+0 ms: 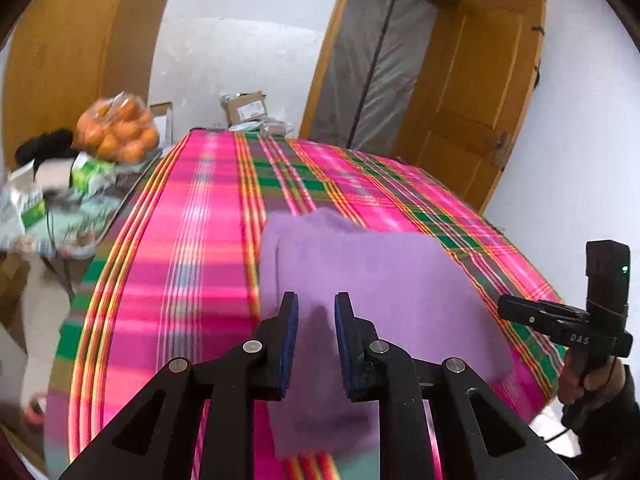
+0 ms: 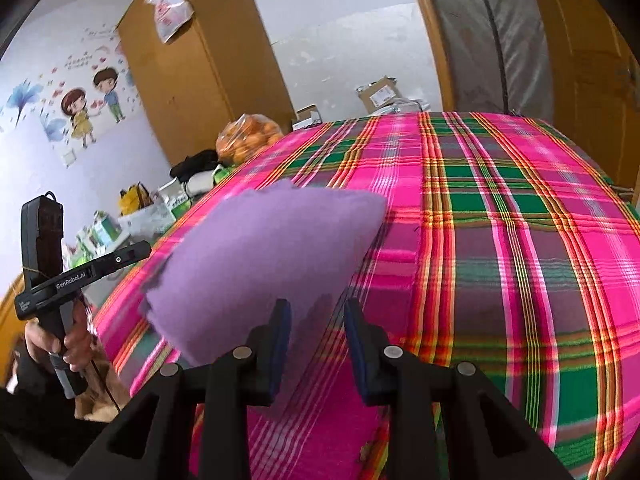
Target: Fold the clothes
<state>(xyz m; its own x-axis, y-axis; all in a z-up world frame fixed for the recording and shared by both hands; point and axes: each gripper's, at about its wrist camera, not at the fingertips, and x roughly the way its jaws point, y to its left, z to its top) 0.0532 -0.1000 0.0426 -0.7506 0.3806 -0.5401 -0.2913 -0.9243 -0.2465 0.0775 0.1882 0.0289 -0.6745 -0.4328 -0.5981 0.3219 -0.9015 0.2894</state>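
Right now your left gripper hangs just above a folded purple garment, a soft, fuzzy fleece-like cloth with rounded, slightly ragged edges, lying in layers on the bed's plaid sheet of pink, green and yellow stripes. Its blue-padded fingers stand a narrow gap apart with nothing between them; the purple cloth lies directly ahead of and beneath the tips. Your right gripper sits just beside the garment's near corner, fingers likewise parted by a modest gap and empty, with the fleece ahead and to its left and the striped sheet showing between the pads. From the left camera, your right hand wraps the black handle off to the right of the bed's edge; from the right camera, your left hand grips its handle low on the left, the tool held level. A bag of oranges sits far ahead-left on a cluttered side table.
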